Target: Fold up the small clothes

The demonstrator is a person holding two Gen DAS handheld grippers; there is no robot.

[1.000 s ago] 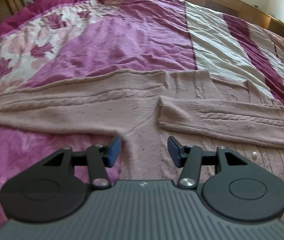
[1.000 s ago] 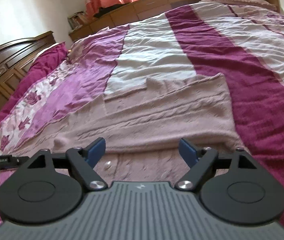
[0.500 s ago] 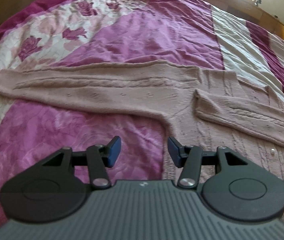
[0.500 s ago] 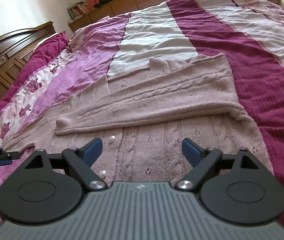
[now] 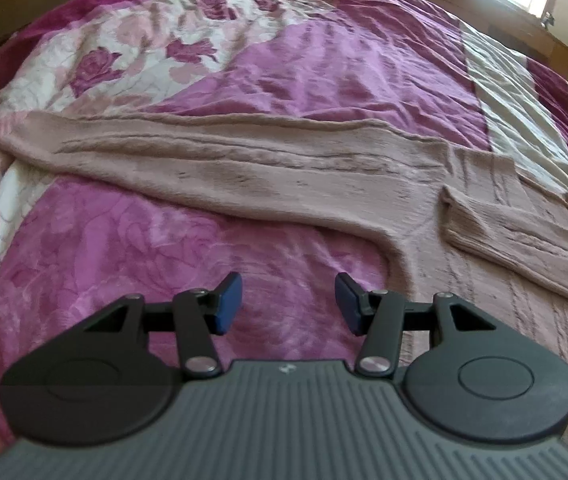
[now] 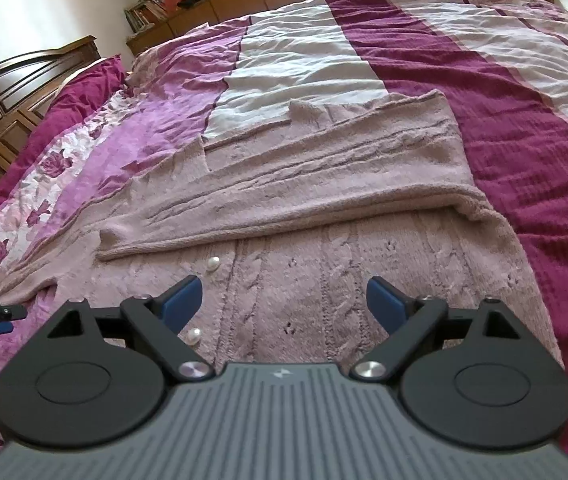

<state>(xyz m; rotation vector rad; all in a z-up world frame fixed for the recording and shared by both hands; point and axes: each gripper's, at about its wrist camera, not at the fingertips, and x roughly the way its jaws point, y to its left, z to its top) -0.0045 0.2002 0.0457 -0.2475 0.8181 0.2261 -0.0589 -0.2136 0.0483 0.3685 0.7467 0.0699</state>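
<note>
Both grippers hang empty with fingers spread: the left gripper (image 5: 288, 305) over bare quilt (image 5: 132, 248), just short of the pink knit cardigan's (image 6: 323, 272) side edge, the right gripper (image 6: 284, 306) over its buttoned front. One sleeve (image 5: 188, 160) lies stretched across the bed, the other sleeve (image 6: 284, 196) folded over the body. The cardigan's hem is hidden beneath the grippers.

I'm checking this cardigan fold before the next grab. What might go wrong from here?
The left gripper is open over the quilt, short of the outstretched sleeve; closing low may pinch bedding too. The folded sleeve lies loose on the cardigan body, so tugging may undo it. Pearl buttons near the right gripper may snag.
</note>
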